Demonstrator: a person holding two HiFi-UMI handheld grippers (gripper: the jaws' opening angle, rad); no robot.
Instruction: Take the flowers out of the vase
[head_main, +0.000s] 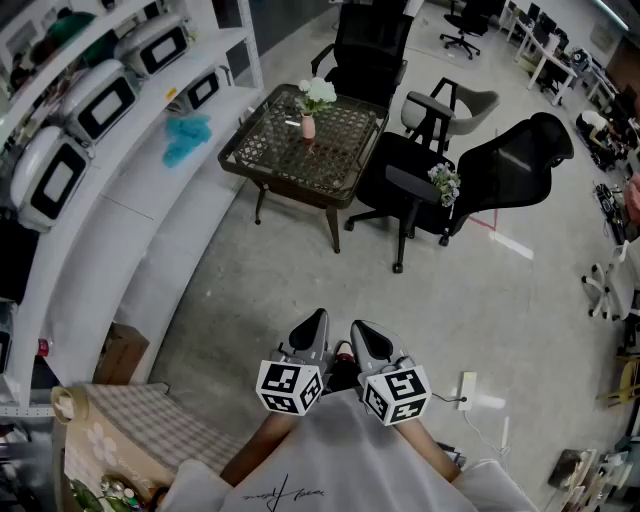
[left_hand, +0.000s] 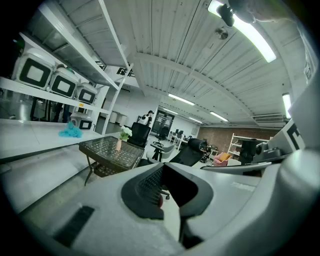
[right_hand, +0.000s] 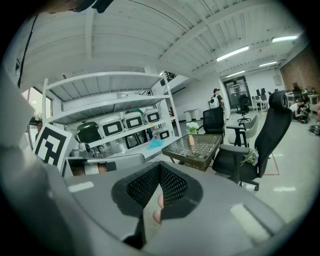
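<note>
Woven dark lattice forms the square top of the low surface (head_main: 345, 150), which stands on thin dark legs well ahead of the person, across a pale, speckled concrete floor (head_main: 290, 270). On it stands a small, slim pink vase (head_main: 307, 126), upright, with a rounded cluster of white flowers (head_main: 318, 93) and green leaves sitting in its neck. Black mesh-backed office chairs (head_main: 510, 165) crowd the far side of the surface, and a small sprig of pale blossoms (head_main: 443, 183) rests on one of them. White shelving (head_main: 130, 200) along the left carries rounded white boxes with dark windows and a fluffy teal bundle (head_main: 186, 137).

Both tools sit side by side low in the head view, close to the person's body and far from the vase. The left hand-held gripper (head_main: 318, 320) has a smooth grey shell and black, finely ribbed pads. It is clenched, with the pads meeting and nothing between them. The right hand-held gripper (head_main: 360, 330) is built the same and is likewise clenched on nothing.
</note>
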